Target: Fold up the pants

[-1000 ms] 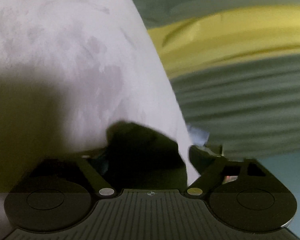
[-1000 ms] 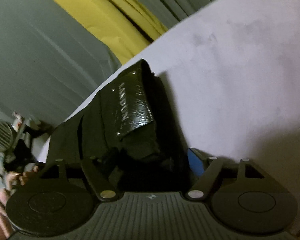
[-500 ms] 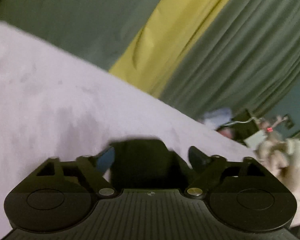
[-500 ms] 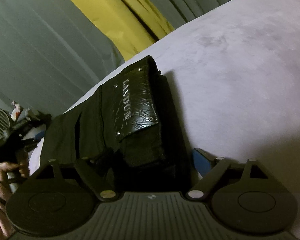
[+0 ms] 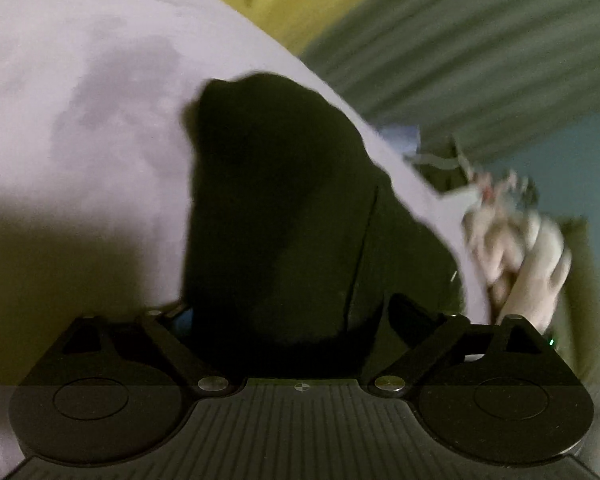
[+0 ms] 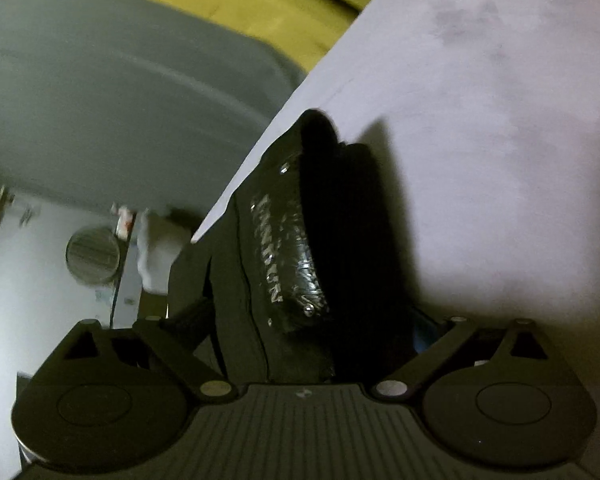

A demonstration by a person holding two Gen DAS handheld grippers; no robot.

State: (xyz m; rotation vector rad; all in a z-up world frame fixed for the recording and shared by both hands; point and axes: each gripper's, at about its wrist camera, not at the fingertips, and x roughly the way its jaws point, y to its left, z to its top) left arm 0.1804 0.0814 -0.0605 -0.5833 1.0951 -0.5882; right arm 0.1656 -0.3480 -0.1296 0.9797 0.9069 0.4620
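The black pants [image 5: 276, 216] lie on a pale lilac surface [image 5: 80, 80]. In the left wrist view the dark cloth runs up from between the fingers of my left gripper [image 5: 288, 320], which is shut on it. In the right wrist view the pants [image 6: 340, 248] show a shiny black patch with raised letters [image 6: 288, 256]. My right gripper [image 6: 308, 328] is shut on the cloth by that patch. The fingertips of both grippers are mostly hidden by the cloth.
Green and yellow curtains [image 5: 440, 40] hang behind the surface. The person's hand [image 5: 516, 248] shows blurred at the right in the left wrist view. A round grille [image 6: 94, 256] and small clutter stand at the left past the surface edge [image 6: 260, 152] in the right wrist view.
Both views have swung and blurred. Much more black cloth now stands before my left gripper. In the right wrist view the patch has tilted and the pants have bunched closer.
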